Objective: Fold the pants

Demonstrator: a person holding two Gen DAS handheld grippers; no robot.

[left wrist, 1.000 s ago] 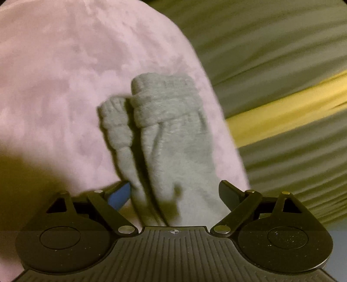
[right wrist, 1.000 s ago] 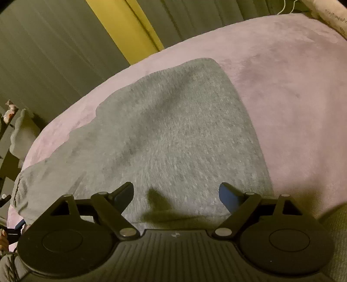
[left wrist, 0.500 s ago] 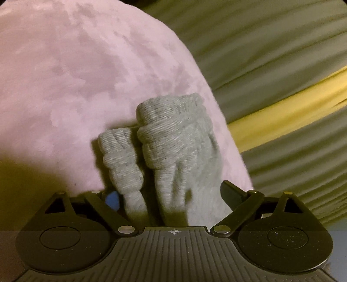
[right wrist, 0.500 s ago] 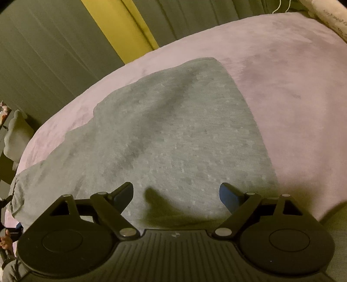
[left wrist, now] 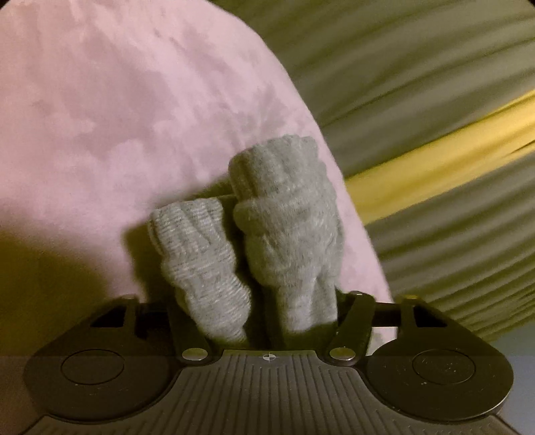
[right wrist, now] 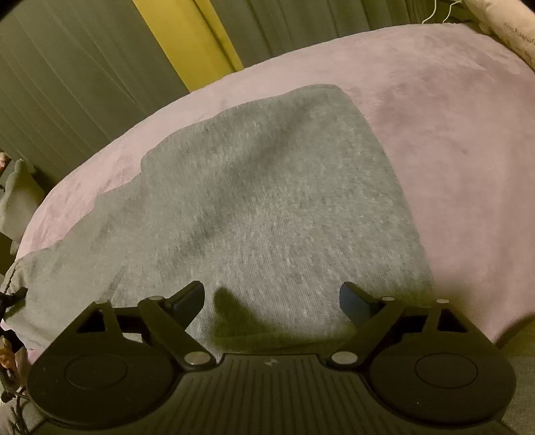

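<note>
Grey knit pants (right wrist: 267, 187) lie spread on a pink plush bed cover (right wrist: 451, 134). My right gripper (right wrist: 272, 297) hovers open just over the near edge of the wide part, with nothing between its fingers. In the left wrist view the two ribbed leg ends, the left cuff (left wrist: 197, 247) and the right cuff (left wrist: 287, 207), are bunched up side by side. My left gripper (left wrist: 264, 311) has both of them between its jaws, which are closing. The cloth fills the whole gap and hides both pads.
The pink cover (left wrist: 117, 117) ends in a rounded edge close to the cuffs. Beyond it hang olive curtains (right wrist: 83, 83) with a yellow strip (right wrist: 187, 43). A pale pillow-like roll (right wrist: 508, 30) lies at the far right corner.
The left gripper moved forward over the leg ends and its fingers came inward around them; the cuffs bunched and rose. The right gripper stayed open in place.
</note>
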